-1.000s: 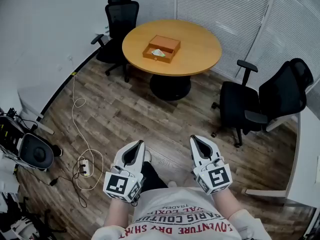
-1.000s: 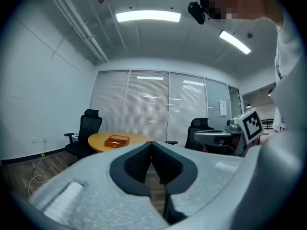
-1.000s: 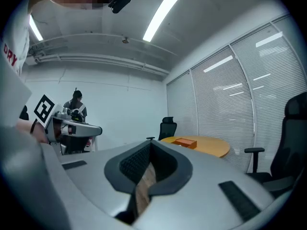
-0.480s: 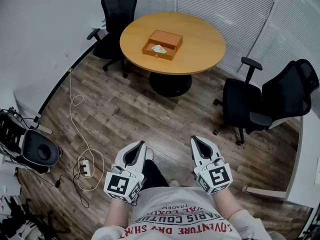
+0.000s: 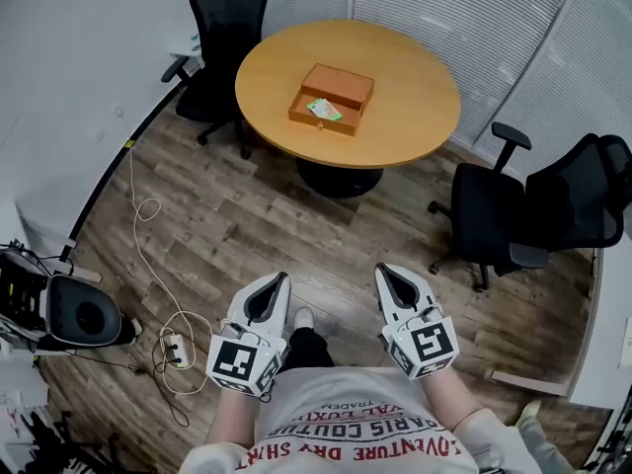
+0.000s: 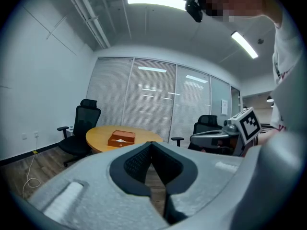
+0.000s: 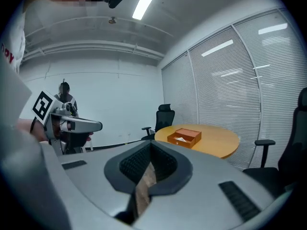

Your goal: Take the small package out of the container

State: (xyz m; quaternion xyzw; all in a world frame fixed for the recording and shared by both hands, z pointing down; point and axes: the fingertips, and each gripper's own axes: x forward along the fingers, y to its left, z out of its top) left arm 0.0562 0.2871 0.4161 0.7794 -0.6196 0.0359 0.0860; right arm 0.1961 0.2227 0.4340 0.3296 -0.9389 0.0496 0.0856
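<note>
both closed, nothing in them: left gripper (image 5: 276,282) and right gripper (image 5: 383,273) sit side by side just in front of the torso, jaw tips touching, and each gripper view shows only floor behind the pads

change over the last second: grippers hold the same carry pose against the body, while the wood floor (image 5: 247,225) has slid under them and the round table (image 5: 415,87) sits lower and nearer in the head view. reads as walking up to the table, no reach started

still well apart from it, with a stretch of floor between

container (image 5: 331,99) is the open orange box near the table's middle. small package (image 5: 323,110), white and green, lies in its nearer open section, untouched and still inside

judgement: approach stage only. remaining: close the gap, spread one gripper's jaws, go in from the near side. cable (image 5: 148,215) is off to the left, black chair (image 5: 494,215) off to the right, so the path between looks free
</note>
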